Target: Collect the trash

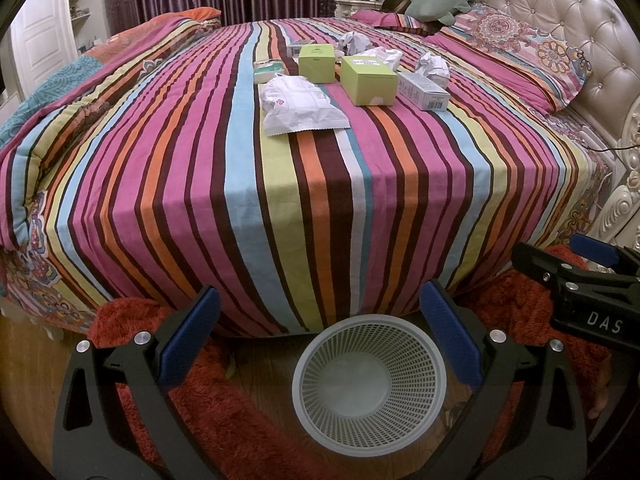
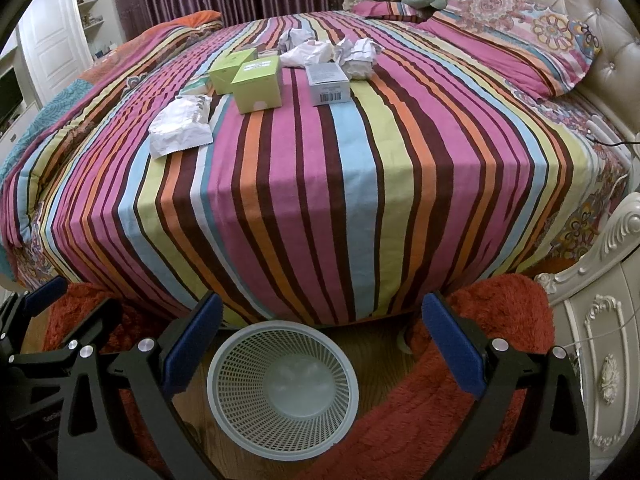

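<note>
Both grippers (image 1: 320, 336) (image 2: 322, 336) gape empty; a box (image 1: 299, 49), perhaps, shows only leftward.

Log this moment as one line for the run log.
stage: start | left hand-held gripper: open, empty | right hand-held gripper: open, empty | white mesh plastic wastebasket: empty, on floor | trash: on striped bedspread

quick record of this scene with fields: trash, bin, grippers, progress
trash: white pouch, two green boxes, grey box, crumpled papers, all on striped bed
bin: white mesh basket on floor by bed, looks empty
grippers: left gripper open; right gripper open; both hold nothing
progress: nothing collected yet
</note>
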